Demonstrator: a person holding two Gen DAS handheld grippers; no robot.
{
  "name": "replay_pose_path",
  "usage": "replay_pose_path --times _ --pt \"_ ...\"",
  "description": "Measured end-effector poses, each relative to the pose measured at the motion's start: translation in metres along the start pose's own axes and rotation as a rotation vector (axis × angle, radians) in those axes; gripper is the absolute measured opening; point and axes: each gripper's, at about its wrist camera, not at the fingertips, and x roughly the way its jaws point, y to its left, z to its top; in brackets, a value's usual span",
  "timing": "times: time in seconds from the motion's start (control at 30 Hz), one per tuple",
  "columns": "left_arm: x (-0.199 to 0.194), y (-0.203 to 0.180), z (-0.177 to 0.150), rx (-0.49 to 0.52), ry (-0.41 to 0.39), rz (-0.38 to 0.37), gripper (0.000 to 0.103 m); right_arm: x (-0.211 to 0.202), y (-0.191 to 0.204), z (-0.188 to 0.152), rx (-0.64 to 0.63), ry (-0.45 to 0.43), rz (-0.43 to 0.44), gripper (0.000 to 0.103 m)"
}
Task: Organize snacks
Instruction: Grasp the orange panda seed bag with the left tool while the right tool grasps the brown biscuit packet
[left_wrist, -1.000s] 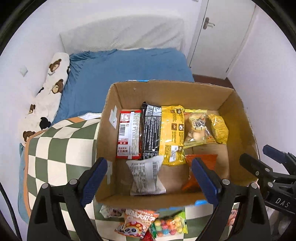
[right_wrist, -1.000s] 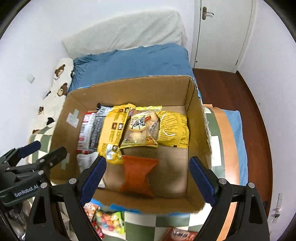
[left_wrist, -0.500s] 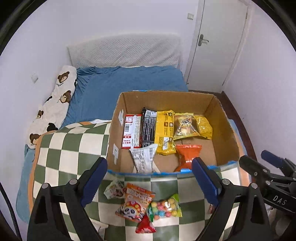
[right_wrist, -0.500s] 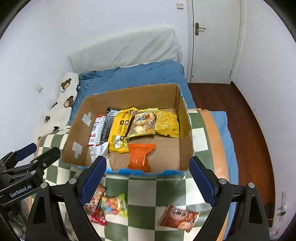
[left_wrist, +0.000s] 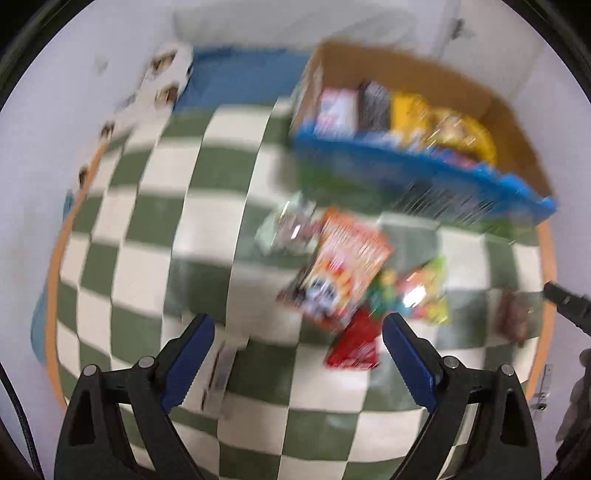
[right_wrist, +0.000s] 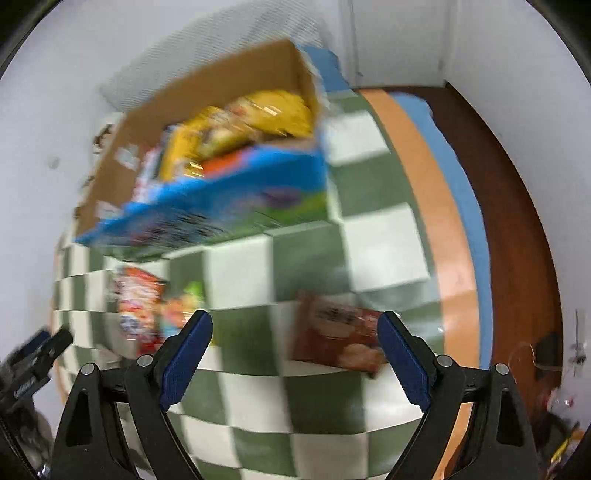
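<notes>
Below, brown snack packet (right_wrist: 338, 339) between the right gripper's (right_wrist: 294, 345) spread fingers (right_wrist: 400, 360).

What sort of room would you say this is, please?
Most likely a bedroom: a cardboard box of snacks sits on a green-checked blanket spread over a blue-sheeted bed, with a bear-print pillow against the wall.

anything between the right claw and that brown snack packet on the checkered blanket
Nothing visible. The brown snack packet lies alone on the green-and-white checkered blanket, just ahead of the open, empty right claw; the picture is blurred.
</notes>
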Motion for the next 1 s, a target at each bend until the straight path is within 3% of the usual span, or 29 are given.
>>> replay_pose_path --times 0.13,0.27,0.47,0.5,0.57,0.67,0.8,0.93,0.97,1.0 --pt "0.028 0.001 -0.019 -0.028 0.078 0.001 0.093 0.037 -0.038 0.004 0.118 0.045 0.036 0.092" --pt "0.039 -0.004 -0.028 -0.020 0.105 0.002 0.093 0.065 -0.056 -0.010 0.233 0.106 0.121 0.088" --pt "0.042 -0.007 -0.023 0.018 0.107 0.007 0.093 0.055 -0.021 -0.037 0.194 0.241 0.356 0.088" --pt "0.043 -0.008 -0.020 0.032 0.105 0.010 0.093 0.049 -0.014 -0.035 0.138 0.229 0.339 0.088" --pt "0.046 -0.015 -0.013 0.078 0.106 0.026 0.093 0.037 0.003 -0.027 -0.048 0.177 0.205 0.093" --pt "0.057 -0.032 0.002 0.169 0.119 0.043 0.093 0.050 0.015 -0.020 -0.188 0.177 0.034 0.093" --pt "0.081 -0.063 0.018 0.316 0.164 0.054 0.093 0.081 0.020 -0.019 -0.206 0.229 -0.001 0.093" --pt "0.100 -0.086 0.031 0.384 0.182 0.060 0.093 0.096 0.025 -0.019 -0.175 0.219 -0.056 0.092" --pt "0.102 -0.091 0.033 0.391 0.168 0.060 0.089 0.097 0.024 -0.020 -0.166 0.208 -0.064 0.089" --pt "0.102 -0.094 0.034 0.393 0.151 0.062 0.078 0.098 0.023 -0.021 -0.161 0.198 -0.078 0.086"
